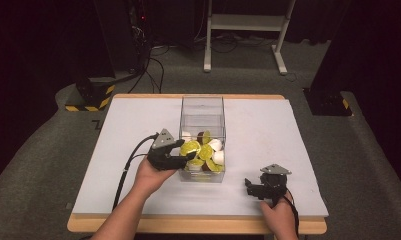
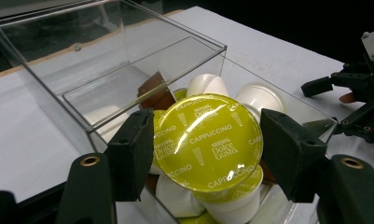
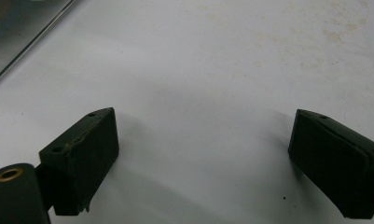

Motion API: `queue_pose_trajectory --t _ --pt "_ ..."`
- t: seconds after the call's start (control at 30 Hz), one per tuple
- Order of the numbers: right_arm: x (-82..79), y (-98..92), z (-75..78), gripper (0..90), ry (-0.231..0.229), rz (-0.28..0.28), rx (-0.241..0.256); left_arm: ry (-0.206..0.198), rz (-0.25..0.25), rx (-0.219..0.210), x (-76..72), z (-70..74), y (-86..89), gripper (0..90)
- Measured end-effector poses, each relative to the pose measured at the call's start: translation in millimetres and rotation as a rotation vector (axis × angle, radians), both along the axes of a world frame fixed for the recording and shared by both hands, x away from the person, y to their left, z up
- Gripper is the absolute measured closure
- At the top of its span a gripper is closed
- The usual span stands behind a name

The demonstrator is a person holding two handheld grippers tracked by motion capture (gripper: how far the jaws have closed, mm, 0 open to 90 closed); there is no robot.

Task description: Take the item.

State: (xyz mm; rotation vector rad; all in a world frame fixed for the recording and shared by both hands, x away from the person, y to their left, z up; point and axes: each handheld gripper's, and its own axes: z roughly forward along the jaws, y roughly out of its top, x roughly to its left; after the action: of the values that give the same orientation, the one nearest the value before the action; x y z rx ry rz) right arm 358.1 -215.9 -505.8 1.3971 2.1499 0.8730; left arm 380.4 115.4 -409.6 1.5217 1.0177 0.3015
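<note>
The right gripper (image 1: 251,187) is resting low on the white table (image 1: 268,130) near the front edge, jaws spread wide apart with nothing between them. Farther in, the left gripper (image 2: 201,144) is clamping a Dolce Gusto cappuccino capsule (image 2: 208,142) by its rim — green foil lid facing the camera — just above the near end of the clear plastic box (image 1: 202,107). White, green and brown capsules (image 1: 214,156) are lying piled in that near end; the box's far end is sitting bare.

A yellow-green foil-topped Cappuccino capsule (image 2: 207,142) sits tilted atop the heaped capsules (image 1: 206,150) in the clear open box (image 1: 202,107).
</note>
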Motion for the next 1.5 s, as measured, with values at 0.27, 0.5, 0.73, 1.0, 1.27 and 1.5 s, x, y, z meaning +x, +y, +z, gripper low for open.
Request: queue_pose_trajectory --t 0.27,0.5,0.73,1.0,1.27,1.5 --pt "0.1 -0.1 0.0 8.2 0.000 0.000 0.000 -0.012 0.034 0.015 -2.7 2.4 19.6 37.4" --pt "0.1 -0.1 0.0 8.2 0.000 0.000 0.001 -0.010 0.063 -0.002 -3.5 2.4 40.0 37.4" --pt "0.1 -0.1 0.0 8.2 0.000 0.000 0.001 -0.005 0.092 0.004 -3.2 -1.2 54.9 37.4" --pt "0.1 -0.1 0.0 8.2 0.000 0.000 0.000 0.006 0.128 0.010 -1.2 -9.5 71.0 37.4" --pt "0.1 -0.1 0.0 8.2 0.001 0.000 0.001 0.021 0.170 0.017 3.6 -16.9 86.8 37.4" --pt "0.1 -0.1 -0.1 8.2 0.000 0.000 0.001 0.028 0.201 0.035 7.8 -22.7 97.0 37.4"
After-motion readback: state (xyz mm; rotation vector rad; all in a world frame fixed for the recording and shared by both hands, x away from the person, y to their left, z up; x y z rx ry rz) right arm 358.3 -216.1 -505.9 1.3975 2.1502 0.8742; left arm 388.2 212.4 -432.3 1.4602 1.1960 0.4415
